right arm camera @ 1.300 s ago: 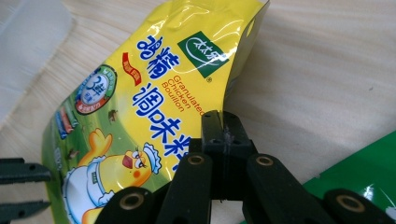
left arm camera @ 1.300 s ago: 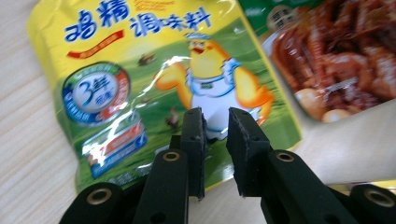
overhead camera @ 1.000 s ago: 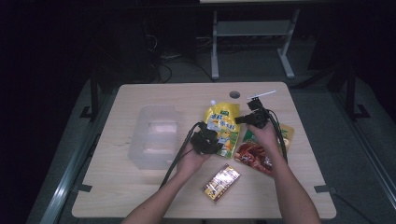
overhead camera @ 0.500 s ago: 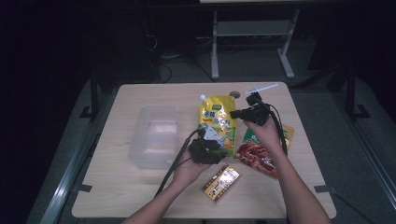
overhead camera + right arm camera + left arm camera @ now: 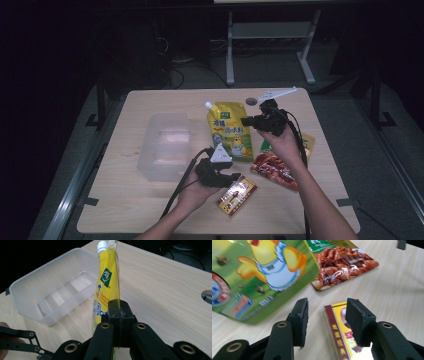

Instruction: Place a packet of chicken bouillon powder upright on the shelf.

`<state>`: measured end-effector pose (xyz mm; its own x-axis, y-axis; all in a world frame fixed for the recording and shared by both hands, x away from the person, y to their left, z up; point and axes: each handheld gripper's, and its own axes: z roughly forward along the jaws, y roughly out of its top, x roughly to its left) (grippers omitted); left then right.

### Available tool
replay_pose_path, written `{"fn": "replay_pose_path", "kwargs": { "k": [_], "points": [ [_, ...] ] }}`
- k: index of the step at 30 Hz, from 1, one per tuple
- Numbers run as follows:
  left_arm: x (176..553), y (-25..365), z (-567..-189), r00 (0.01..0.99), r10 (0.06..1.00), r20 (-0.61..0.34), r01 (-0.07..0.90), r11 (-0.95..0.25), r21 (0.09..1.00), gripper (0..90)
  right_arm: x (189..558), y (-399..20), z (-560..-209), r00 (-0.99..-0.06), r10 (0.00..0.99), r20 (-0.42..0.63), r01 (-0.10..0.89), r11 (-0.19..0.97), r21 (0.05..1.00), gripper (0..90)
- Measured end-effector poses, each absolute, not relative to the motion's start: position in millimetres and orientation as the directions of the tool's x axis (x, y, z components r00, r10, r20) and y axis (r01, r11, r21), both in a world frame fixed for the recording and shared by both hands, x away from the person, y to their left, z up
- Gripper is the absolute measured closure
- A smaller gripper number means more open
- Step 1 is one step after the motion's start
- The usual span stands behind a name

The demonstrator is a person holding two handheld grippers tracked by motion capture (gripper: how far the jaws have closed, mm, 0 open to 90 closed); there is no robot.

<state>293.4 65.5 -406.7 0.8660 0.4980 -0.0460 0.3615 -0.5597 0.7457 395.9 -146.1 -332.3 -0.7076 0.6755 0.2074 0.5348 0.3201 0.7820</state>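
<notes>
A yellow spouted pouch [image 5: 229, 131] with a cartoon chick hangs tilted above the table, its spout pointing away. My right gripper [image 5: 248, 121] is shut on its side edge; in the right gripper view the jaws [image 5: 120, 312] pinch the pouch [image 5: 106, 282]. My left gripper [image 5: 227, 176] is nearer the person, and its jaws have just been opening. In the left gripper view it [image 5: 327, 315] stands open with nothing pressed between the pads. A yellow and red box [image 5: 342, 340] lies flat just beyond them, also seen from above [image 5: 237, 196].
A clear plastic container [image 5: 165, 145] with dividers stands left of the pouch. A red snack packet [image 5: 274, 167] lies under the right forearm, with another packet [image 5: 309, 142] beside it. A round hole [image 5: 251, 101] sits in the tabletop at the back.
The right gripper has risen and carried the pouch up off the table. The left gripper has drawn back from the pouch's lower end toward the near edge, and its jaws have spread.
</notes>
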Motion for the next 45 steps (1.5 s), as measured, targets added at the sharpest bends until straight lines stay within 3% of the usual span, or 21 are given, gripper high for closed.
{"fn": "replay_pose_path", "kwargs": {
  "k": [13, 29, 45],
  "points": [
    [275.6, 74.0, -407.1, 0.880, 0.471, -0.056, 0.346, -0.557, 0.755, 40.0, 382.7, -123.9, -306.6, -0.754, 0.647, 0.114, 0.448, 0.380, 0.809, 90.0],
    [244.6, 84.9, -409.1, 0.908, 0.417, -0.044, 0.298, -0.567, 0.768, 35.8, 371.3, -94.1, -272.4, -0.797, 0.597, 0.085, 0.385, 0.396, 0.833, 90.0],
    [233.7, 102.3, -416.8, 0.906, 0.421, -0.044, 0.296, -0.556, 0.776, 30.8, 371.1, -25.6, -250.5, -0.862, 0.502, 0.075, 0.311, 0.406, 0.859, 90.0]
  ]
}}
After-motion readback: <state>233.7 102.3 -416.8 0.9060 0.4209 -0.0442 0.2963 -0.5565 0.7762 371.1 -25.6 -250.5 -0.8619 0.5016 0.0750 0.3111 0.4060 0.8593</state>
